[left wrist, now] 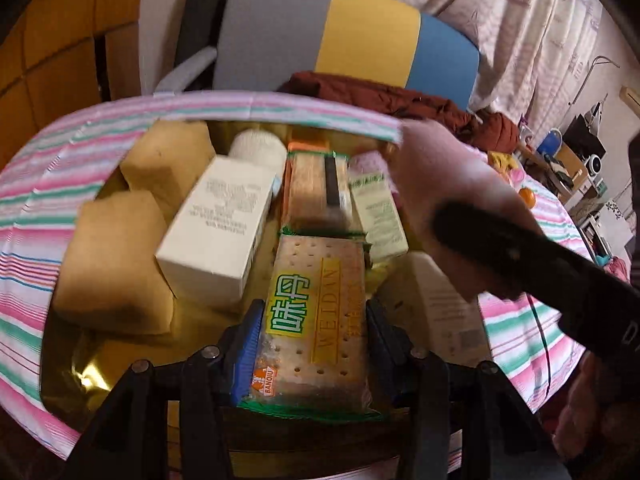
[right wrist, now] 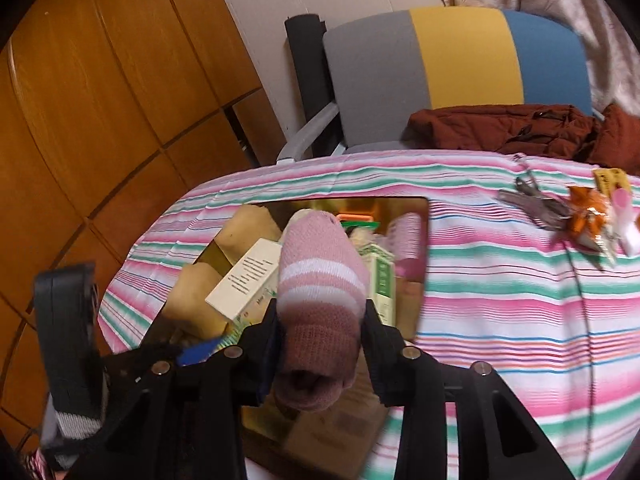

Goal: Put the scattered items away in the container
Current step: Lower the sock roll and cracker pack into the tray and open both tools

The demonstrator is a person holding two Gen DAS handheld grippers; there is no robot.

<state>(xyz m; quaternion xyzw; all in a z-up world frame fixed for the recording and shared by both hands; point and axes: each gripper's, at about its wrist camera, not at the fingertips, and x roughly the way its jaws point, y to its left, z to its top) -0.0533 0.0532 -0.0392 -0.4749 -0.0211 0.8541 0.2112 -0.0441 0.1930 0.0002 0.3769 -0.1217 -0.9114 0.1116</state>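
A gold-lined box [left wrist: 92, 372] sits on the striped cloth and holds several items. My left gripper [left wrist: 314, 332] is shut on a cracker packet [left wrist: 316, 320] with green lettering, held just over the box's near side. My right gripper [right wrist: 322, 320] is shut on a rolled pink sock [right wrist: 320, 280] with a white band, held above the same box [right wrist: 422, 240]. In the left wrist view the right gripper's black body [left wrist: 540, 272] and the sock [left wrist: 448, 184], blurred, cross the right side.
Inside the box lie tan sponges [left wrist: 116, 264], a white carton [left wrist: 220, 224], a second cracker packet [left wrist: 316, 192] and a pale green carton [left wrist: 380, 216]. Keys [right wrist: 536, 204] and orange wrappers [right wrist: 588, 216] lie on the cloth at right. A chair [right wrist: 440, 76] with a red jacket stands behind.
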